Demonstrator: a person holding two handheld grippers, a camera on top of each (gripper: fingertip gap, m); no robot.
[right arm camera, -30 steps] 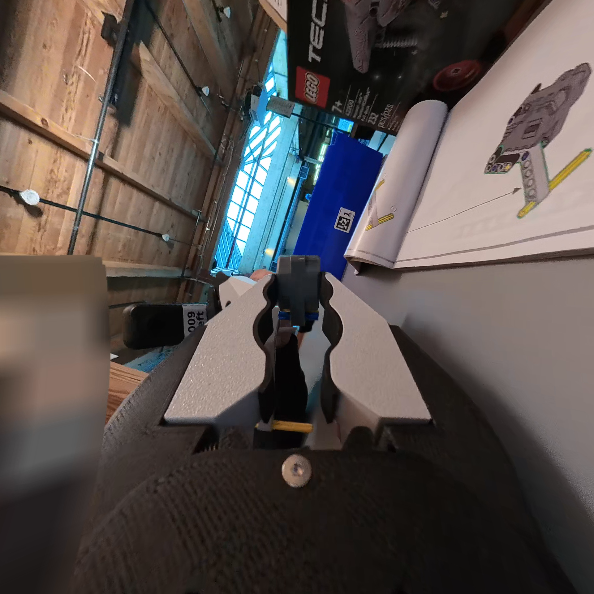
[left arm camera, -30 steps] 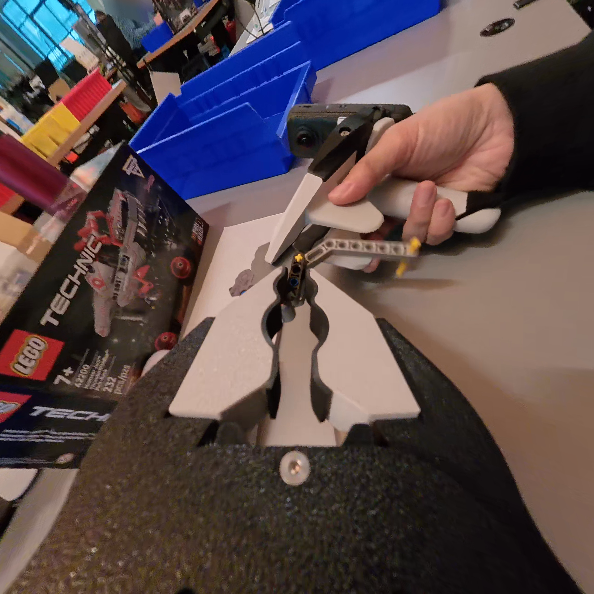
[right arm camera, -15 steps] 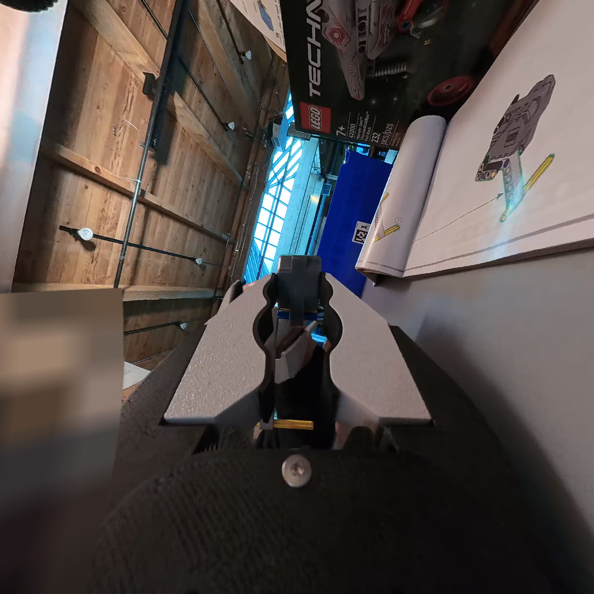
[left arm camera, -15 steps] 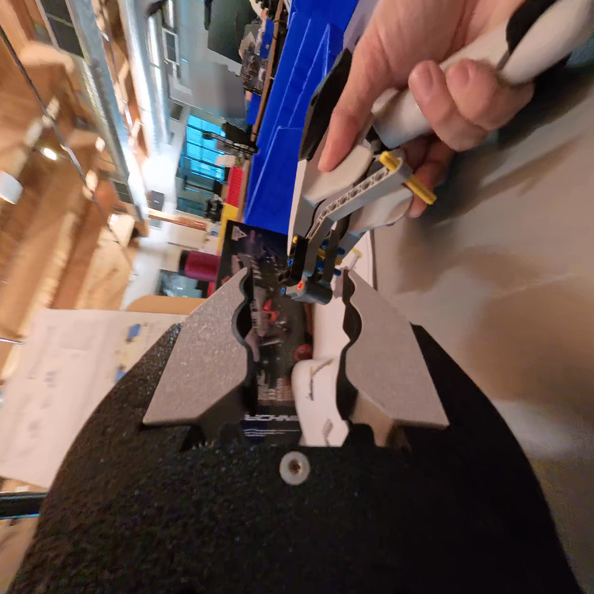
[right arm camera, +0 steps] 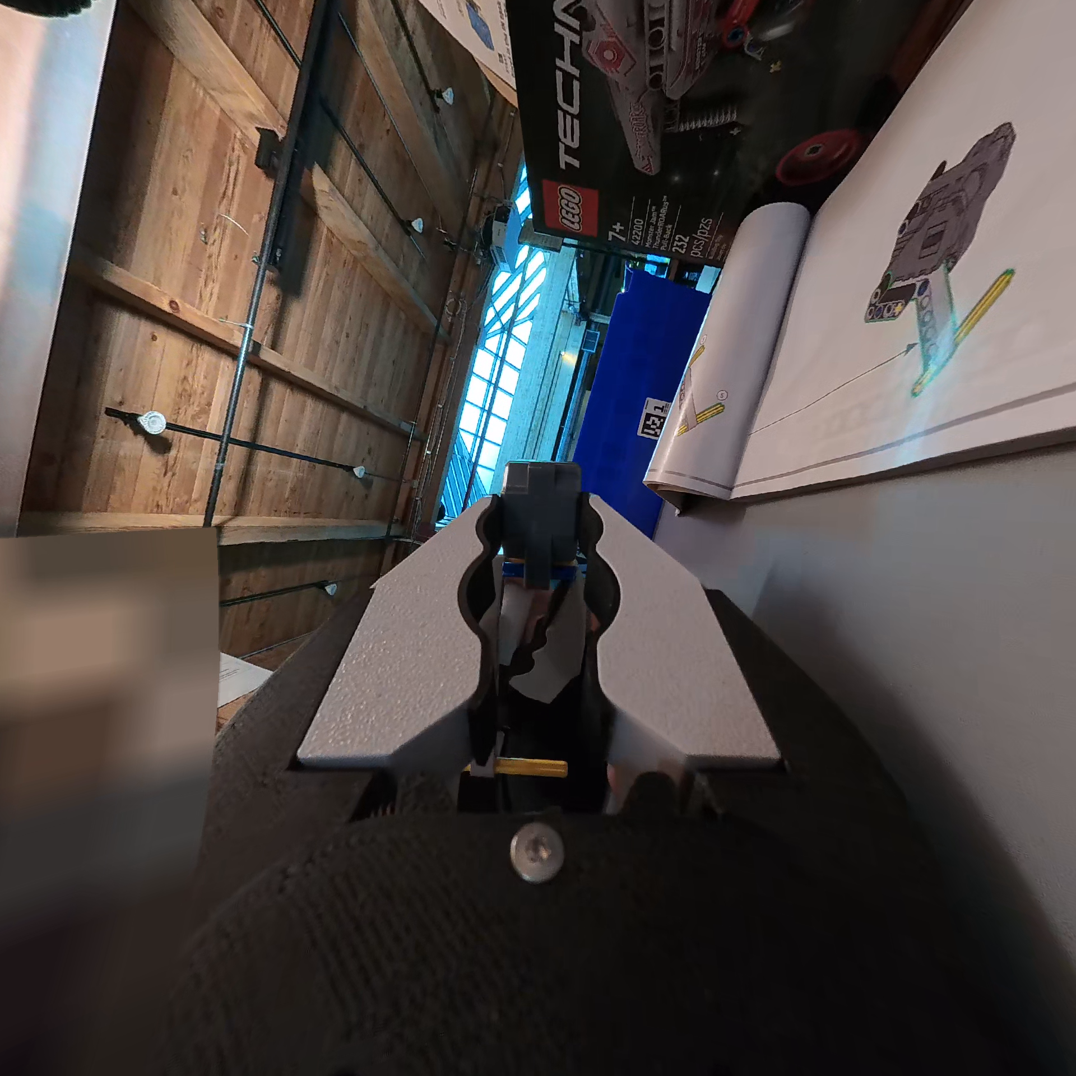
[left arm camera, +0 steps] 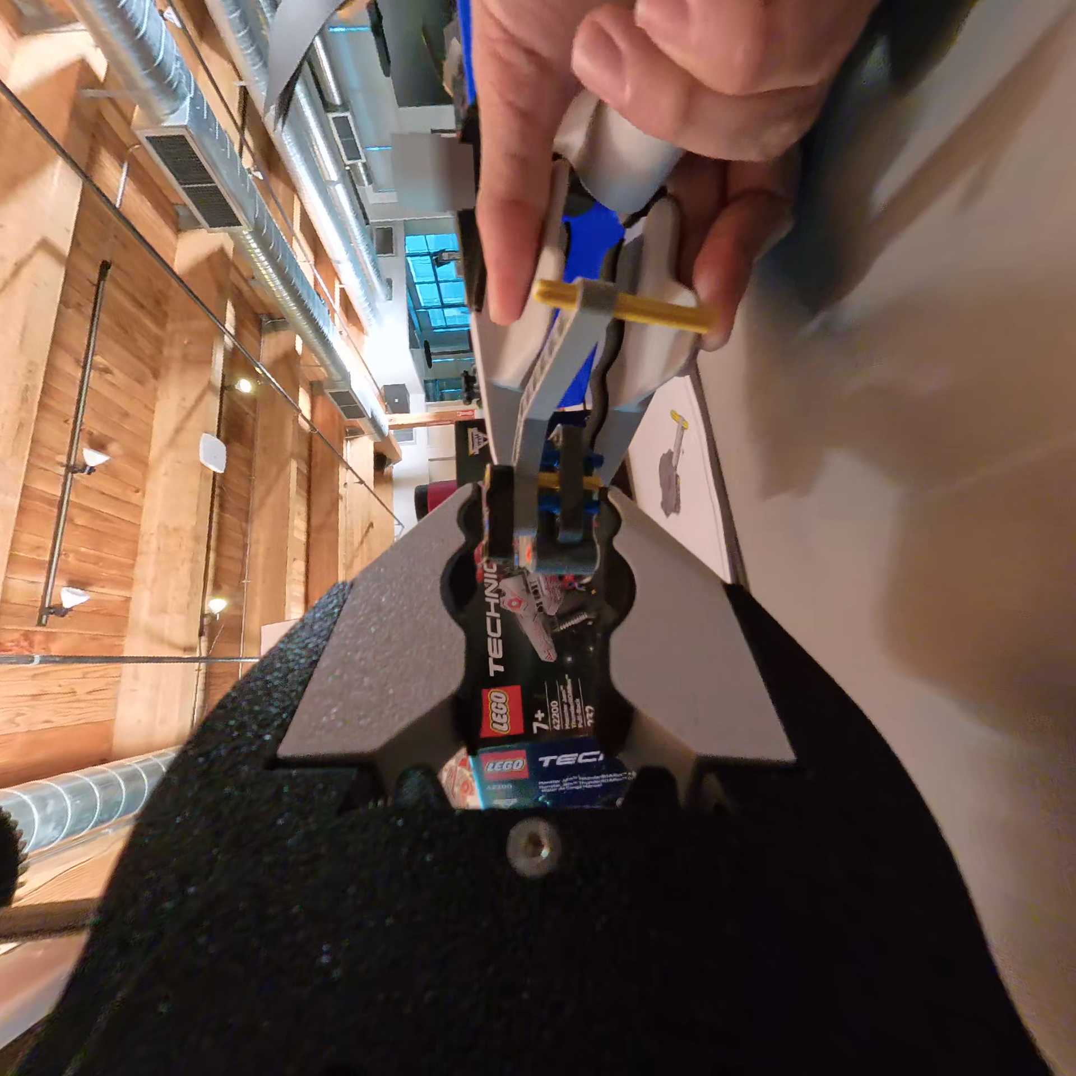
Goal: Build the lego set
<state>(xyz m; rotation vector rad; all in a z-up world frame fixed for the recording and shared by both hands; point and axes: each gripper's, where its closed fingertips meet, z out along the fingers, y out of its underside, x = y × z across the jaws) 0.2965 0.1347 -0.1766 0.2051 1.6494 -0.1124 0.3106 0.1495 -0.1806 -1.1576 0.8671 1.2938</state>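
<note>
Right claw (right arm camera: 538, 512) gripping lego assembly (right arm camera: 541, 512) (grey), left claw (left arm camera: 544, 506) spread

My left hand-held gripper (left arm camera: 538, 512) has two pale grey, grainy plastic fingers (left arm camera: 372, 652) with wavy black inner edges, set in a rough black textured body (left arm camera: 407, 931) with one silver screw (left arm camera: 533, 853) at its centre. My right hand-held gripper (right arm camera: 538, 506) looks the same: pale grey fingers (right arm camera: 407, 669), black ribbed body (right arm camera: 524, 978), silver screw (right arm camera: 536, 853). My right hand (left arm camera: 640, 116) emerges from a dark sleeve (left arm camera: 862, 174).
</note>
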